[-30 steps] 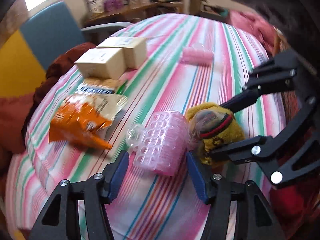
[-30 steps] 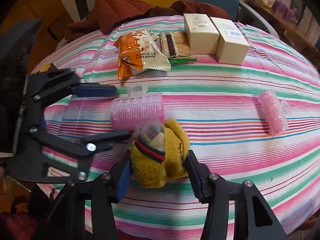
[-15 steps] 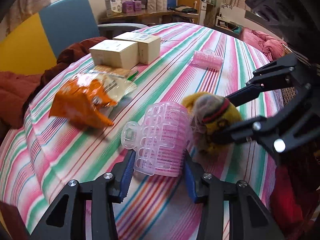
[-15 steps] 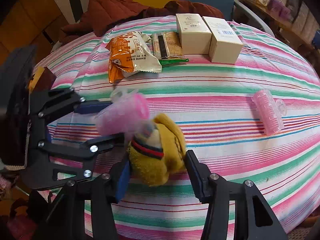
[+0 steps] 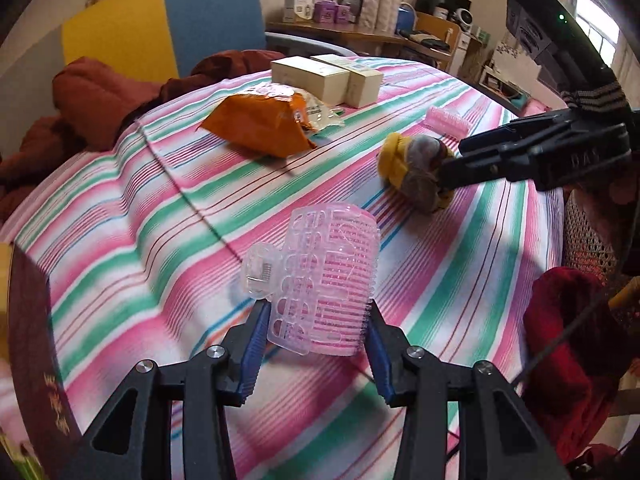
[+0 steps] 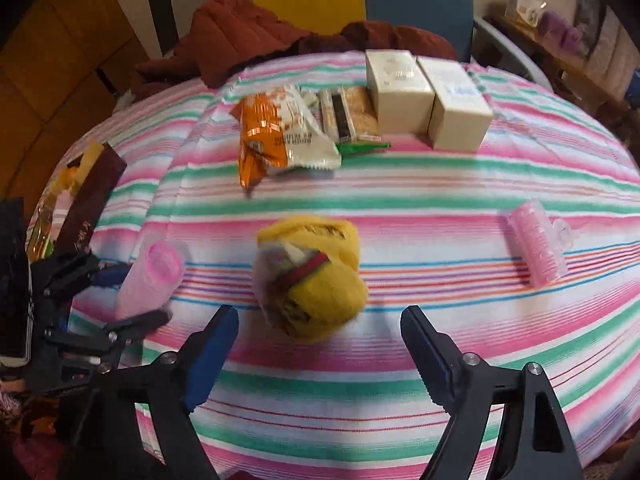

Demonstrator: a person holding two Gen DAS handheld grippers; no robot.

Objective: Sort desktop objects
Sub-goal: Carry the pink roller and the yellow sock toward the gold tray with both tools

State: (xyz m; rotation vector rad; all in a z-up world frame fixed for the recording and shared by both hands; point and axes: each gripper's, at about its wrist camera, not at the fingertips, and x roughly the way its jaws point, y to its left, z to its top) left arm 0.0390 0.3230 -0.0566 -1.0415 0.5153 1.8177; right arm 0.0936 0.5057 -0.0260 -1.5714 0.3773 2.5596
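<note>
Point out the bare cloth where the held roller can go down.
Free: the striped band between the yellow sock bundle and the second roller; also the near edge by the right tongs. Crowded: the far side, with snack bag and boxes.

left wrist view: low, close over the pink-and-green striped tablecloth (image 5: 132, 216), facing the blue-and-yellow chair back (image 5: 160, 24) | right wrist view: higher at the near table edge, facing the same chair | shared: orange foil snack packet (image 5: 260, 124) (image 6: 276, 132), two cream cardboard boxes (image 5: 328, 78) (image 6: 424, 96), yellow rolled sock ball (image 5: 412, 172) (image 6: 312, 276)
</note>
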